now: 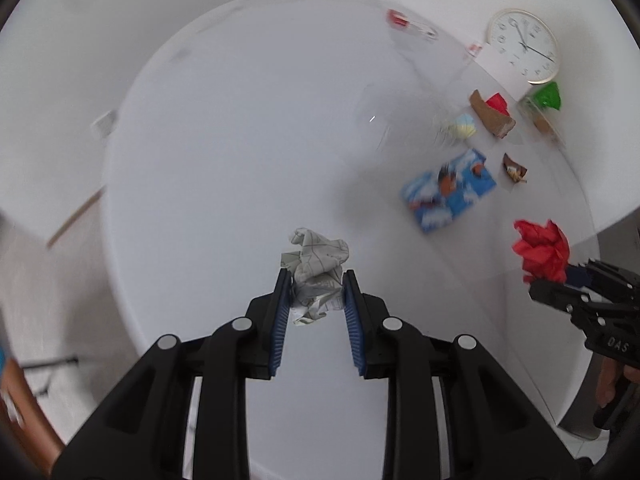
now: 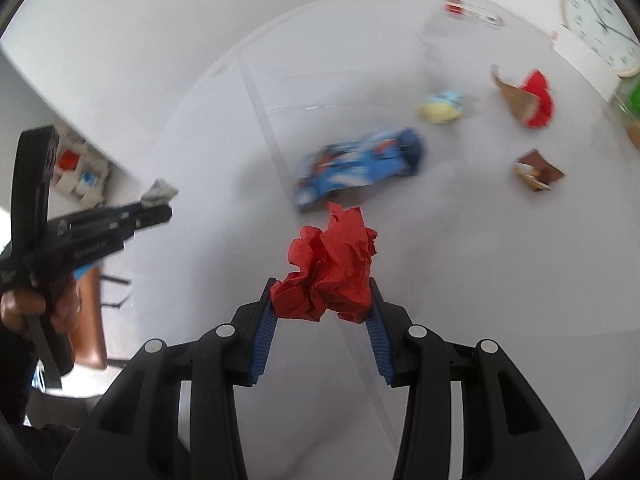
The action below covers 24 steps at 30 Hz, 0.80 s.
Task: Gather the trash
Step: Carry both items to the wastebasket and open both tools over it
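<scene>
Left gripper (image 1: pixel 314 280), its blue pads closed part-way, clamps a crumpled wad of printed grey paper (image 1: pixel 318 270) raised above the white round table (image 1: pixel 240 140). Right gripper (image 2: pixel 324 292), jaws likewise closed part-way, pinches a crumpled red paper ball (image 2: pixel 330 270) over the same surface. Beyond it on the table lie a blue snack wrapper (image 2: pixel 360 160), a pale yellow-and-blue wad (image 2: pixel 442 110), a torn cardboard piece (image 2: pixel 516 102) touching another red paper wad (image 2: pixel 540 100), and a small brown wrapper scrap (image 2: pixel 538 172). Wall clock (image 2: pixel 600 24) at far right.
</scene>
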Motion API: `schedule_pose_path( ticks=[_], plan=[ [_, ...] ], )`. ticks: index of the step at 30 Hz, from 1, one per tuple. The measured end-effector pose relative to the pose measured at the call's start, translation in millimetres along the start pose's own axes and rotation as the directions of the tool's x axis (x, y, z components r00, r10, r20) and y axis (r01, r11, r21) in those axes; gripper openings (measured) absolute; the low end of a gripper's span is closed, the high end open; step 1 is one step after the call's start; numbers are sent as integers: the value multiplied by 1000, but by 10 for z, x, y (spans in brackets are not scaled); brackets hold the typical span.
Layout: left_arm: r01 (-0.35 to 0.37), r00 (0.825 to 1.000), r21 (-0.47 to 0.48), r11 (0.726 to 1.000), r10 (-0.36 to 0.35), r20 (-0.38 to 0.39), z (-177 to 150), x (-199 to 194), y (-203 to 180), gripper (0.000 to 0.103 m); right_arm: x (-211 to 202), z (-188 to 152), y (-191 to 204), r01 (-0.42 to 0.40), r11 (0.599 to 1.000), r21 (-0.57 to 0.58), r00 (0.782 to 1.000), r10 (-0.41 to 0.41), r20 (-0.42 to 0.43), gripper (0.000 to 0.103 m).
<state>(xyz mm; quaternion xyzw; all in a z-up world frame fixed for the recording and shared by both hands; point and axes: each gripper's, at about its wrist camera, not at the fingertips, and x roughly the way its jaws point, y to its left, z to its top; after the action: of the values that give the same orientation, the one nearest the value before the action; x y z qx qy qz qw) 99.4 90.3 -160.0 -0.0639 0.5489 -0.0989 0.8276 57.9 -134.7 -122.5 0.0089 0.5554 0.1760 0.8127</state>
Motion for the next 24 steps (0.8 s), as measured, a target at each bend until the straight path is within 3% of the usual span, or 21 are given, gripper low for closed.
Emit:
schedule_pose_path(
  ticks=[5,11,21,22,24],
  plan=[
    [-69,998,-70,995,69,5,-591,-405,266,27,-23,-202,551,-74,991,-108,997,71,-29,43],
    [-132,991,-195,972,134,-4,-1231,-731,639,27,48,-468,1207,-160,954,-254,985,138,-104,43],
    [-202,979,-347,916,179,-97,-1966,-711,1203,30,217,-657,2097,-234,864,-446,967,158,-201,43],
    [-202,978,-359,911,172,-114,-2026,-652,1261,31,235,-660,2150,-238,858,-456,965,158,-208,43],
    [-209,975,-379,902,161,-156,-2140,-539,1374,47,274,-661,2230,-245,847,-471,963,155,-221,43]
  ],
)
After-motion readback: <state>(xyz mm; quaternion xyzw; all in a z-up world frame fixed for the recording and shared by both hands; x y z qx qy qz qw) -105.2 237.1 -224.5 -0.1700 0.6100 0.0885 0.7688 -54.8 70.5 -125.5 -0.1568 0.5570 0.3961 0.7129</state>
